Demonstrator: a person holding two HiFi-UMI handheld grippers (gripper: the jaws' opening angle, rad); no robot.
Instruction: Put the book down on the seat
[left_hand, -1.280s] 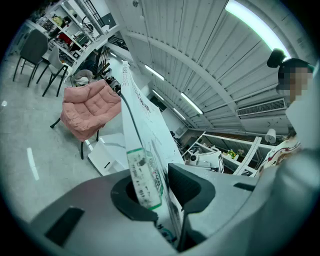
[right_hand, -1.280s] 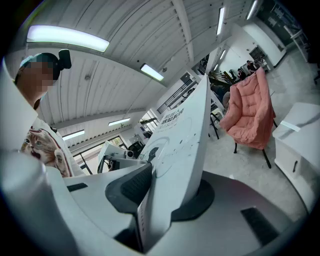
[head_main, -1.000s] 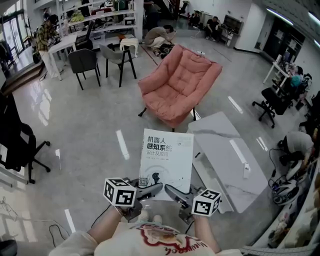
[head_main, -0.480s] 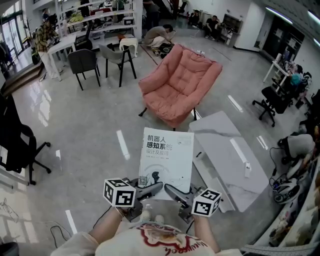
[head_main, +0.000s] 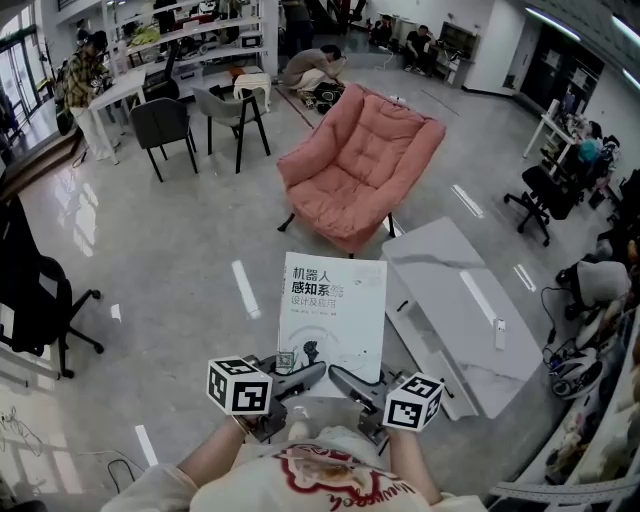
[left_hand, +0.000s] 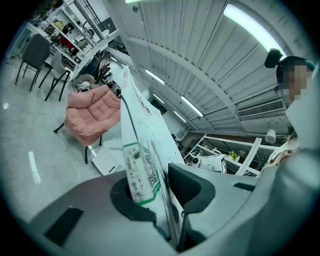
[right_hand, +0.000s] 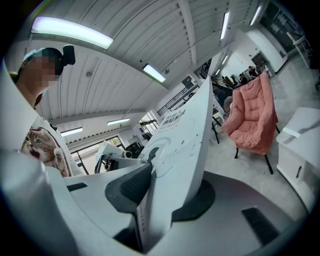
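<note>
Left gripper (head_main: 312, 376) and right gripper (head_main: 342, 380): the fingers of both are clamped on the near edge of the white book (head_main: 333, 312). It is held cover-up above the floor, short of the pink armchair (head_main: 360, 165).

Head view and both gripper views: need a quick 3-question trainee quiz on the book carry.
1. True or false: the book already lies on the seat of the pink armchair.
2. Left gripper and right gripper: whose fingers are clamped on the book? A. left only B. right only C. both
3. In the head view, what furniture stands on the floor just right of the book?
Key: 1. False: the book is held in the air, short of the armchair. 2. C. 3. The white table.
</note>
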